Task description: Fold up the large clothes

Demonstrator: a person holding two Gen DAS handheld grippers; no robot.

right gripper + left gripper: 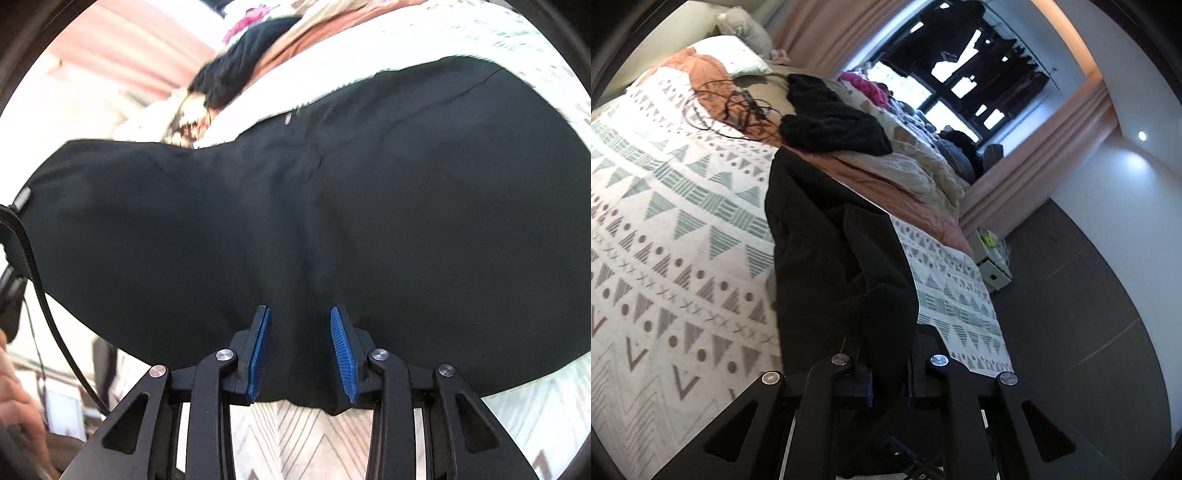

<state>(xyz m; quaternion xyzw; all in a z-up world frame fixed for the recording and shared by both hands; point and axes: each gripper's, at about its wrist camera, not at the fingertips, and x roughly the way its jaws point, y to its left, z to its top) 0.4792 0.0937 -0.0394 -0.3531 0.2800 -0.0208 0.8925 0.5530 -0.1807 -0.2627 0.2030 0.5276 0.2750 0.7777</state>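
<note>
The left gripper (pixel 890 373) is clamped on a bunched edge of the black garment (pixel 834 251); the cloth fills the gap between its jaws and hides the pads. From that pinch the fabric runs away toward 12 o'clock in the left wrist view, trailing down onto the patterned bedspread (pixel 683 229).

The right gripper (pixel 301 350) stands partly spread, its blue ribbed pads (pixel 258 354) on either side of a fold of the same garment. The cloth passes between them, but whether the pads actually press on it cannot be told (a narrow gap seems to show beside the pad at 3 o'clock). Beyond the pads the garment spreads broadly across the bed, filling most of the right wrist view.

Farther out, at 12 o'clock in the left view, a dark knitted item (pixel 831 118) lies on a pile of other laundry (pixel 923 173), with a window (pixel 953 85) behind.

Step in hand, by judgement: one edge is lifted by the left gripper while the right addresses the near hem, preparing a first fold.

The next move calls for a firm right-side grip, then both edges carried together across the body of the garment, keeping the cloth taut to prevent creases.
</note>
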